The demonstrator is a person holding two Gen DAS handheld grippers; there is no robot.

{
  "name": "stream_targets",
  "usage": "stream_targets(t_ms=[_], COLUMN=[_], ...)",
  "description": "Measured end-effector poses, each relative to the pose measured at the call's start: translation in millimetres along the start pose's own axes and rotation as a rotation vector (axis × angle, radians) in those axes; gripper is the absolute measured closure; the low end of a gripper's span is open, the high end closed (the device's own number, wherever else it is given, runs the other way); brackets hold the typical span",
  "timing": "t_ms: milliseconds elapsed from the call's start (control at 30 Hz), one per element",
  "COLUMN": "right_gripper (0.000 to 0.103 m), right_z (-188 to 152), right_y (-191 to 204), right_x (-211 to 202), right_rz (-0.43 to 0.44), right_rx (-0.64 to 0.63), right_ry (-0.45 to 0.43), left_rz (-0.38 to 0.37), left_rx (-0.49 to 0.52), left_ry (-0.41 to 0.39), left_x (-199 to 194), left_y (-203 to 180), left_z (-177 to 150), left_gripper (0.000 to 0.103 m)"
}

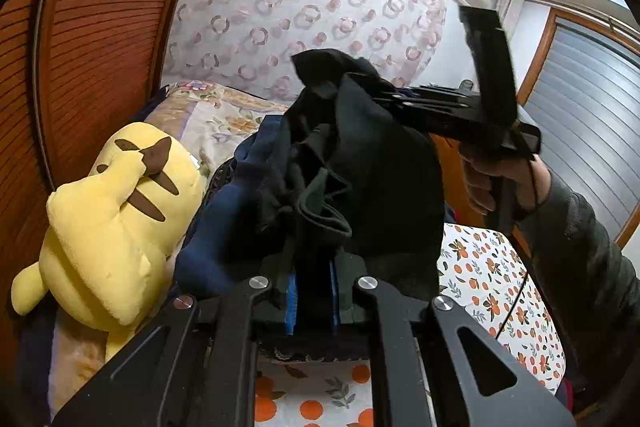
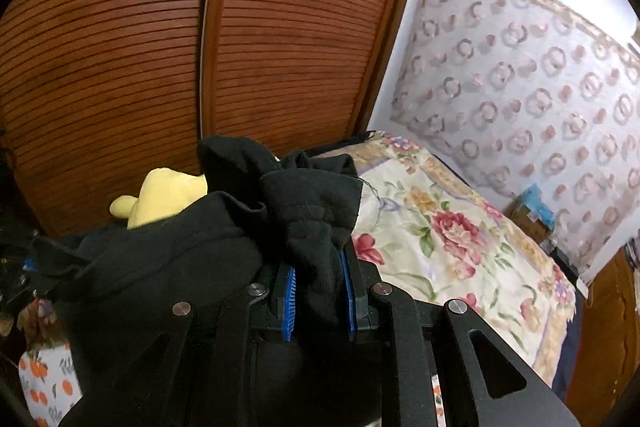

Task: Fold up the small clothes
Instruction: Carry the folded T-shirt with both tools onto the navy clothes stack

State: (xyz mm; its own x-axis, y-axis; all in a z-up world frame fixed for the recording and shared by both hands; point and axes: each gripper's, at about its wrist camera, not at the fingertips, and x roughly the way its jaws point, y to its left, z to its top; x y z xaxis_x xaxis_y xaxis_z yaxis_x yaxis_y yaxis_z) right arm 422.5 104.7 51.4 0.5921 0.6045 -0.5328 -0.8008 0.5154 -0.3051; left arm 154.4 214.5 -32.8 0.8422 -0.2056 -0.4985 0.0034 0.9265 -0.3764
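A small black garment (image 1: pixel 360 163) hangs bunched in the air between both grippers, above the bed. My left gripper (image 1: pixel 313 287) is shut on its lower edge, blue pads pressed on the cloth. My right gripper (image 1: pixel 384 95) comes in from the right in the left wrist view and is shut on the garment's upper part. In the right wrist view the right gripper (image 2: pixel 318 279) pinches a thick fold of the black garment (image 2: pixel 208 239) between its blue pads. The cloth hides both grippers' fingertips.
A yellow plush toy (image 1: pixel 116 223) lies at the left by the brown slatted wardrobe doors (image 2: pixel 160 47). A floral quilt (image 2: pixel 452 239) covers the far bed. An orange-print sheet (image 1: pixel 492 283) lies below. A navy cloth (image 1: pixel 216 227) sits behind the garment.
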Motion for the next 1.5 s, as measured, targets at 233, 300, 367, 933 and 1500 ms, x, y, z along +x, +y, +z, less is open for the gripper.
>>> stream_targets(t_ms=[233,300,367,933,1500], right_gripper=[0.078,0.064,0.053,0.052,0.051], right_z=[3.9,-2.7,-9.8,-79.3,-108.3], right_y=[-15.8,-18.2,-16.3,-6.2,3.5], right_x=[3.9,-5.0,-15.8,-36.1,-133.7], right_rz=[-0.005,-0.004,-0.028,0.038,-0.020], right_rx=[0.040,0.089,0.119,0.187,0.260], right_ry=[-0.026,-0.023,-0.040,-0.043,-0.100], left_rz=[0.053,0.067,0.076,0.229,0.276], left_rx=[-0.021,-0.019,-0.026,0.015,0.169], left_ry=[-0.039,-0.053,-0.064,-0.065,-0.123], left_x=[-12.2,-14.2,-14.6,-14.3,-36.9], left_y=[7.8,8.0,9.3,-3.9,-74.2], left_z=[-6.2,-8.7,-9.9,-13.9,-14.5], left_gripper=[0.090,0.090,0.090,0.058,0.000])
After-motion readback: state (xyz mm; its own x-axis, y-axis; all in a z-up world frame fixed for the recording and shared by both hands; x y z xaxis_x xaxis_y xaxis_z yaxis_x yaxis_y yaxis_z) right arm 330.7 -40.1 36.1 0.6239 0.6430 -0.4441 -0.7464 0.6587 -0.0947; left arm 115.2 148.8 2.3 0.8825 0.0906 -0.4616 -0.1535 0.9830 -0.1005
